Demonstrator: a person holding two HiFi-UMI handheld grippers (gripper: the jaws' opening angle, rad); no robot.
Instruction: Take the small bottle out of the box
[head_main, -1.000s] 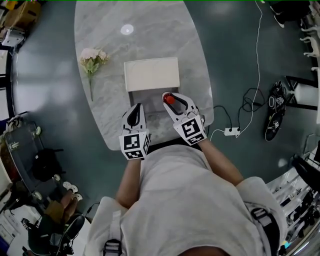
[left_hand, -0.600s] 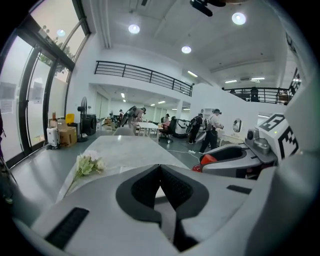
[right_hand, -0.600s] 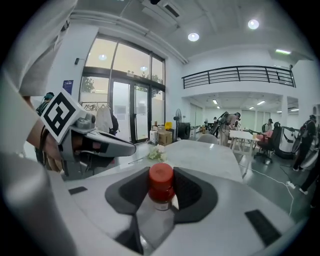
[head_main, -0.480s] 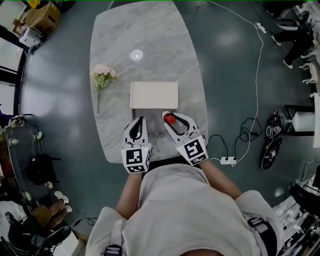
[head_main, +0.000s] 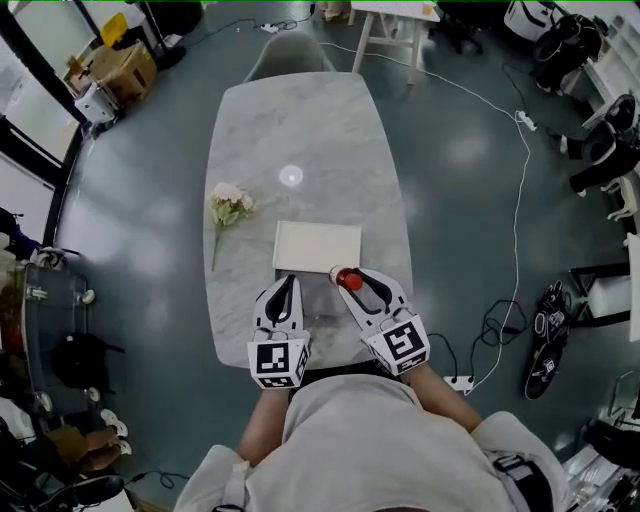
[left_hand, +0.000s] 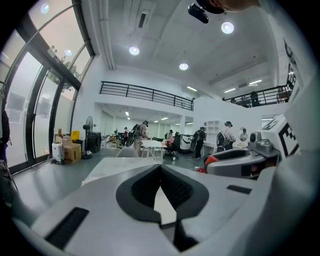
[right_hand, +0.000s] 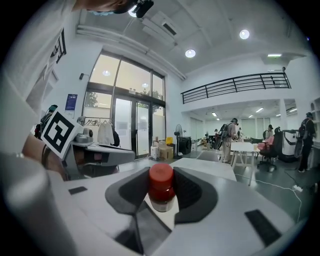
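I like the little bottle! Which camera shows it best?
The right gripper view: the small bottle sits big and clear between the right tool's jaws. The head view shows only its tiny red cap; the left gripper view, a red sliver.

No legible text, brand, number. Square coded marker on left cube (head_main: 277, 362), right cube (head_main: 403, 343).

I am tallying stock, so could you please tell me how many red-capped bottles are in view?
1: the small bottle sits between the fingers of the right gripper, near the box. Its interior is partly hidden, so others may be inside.
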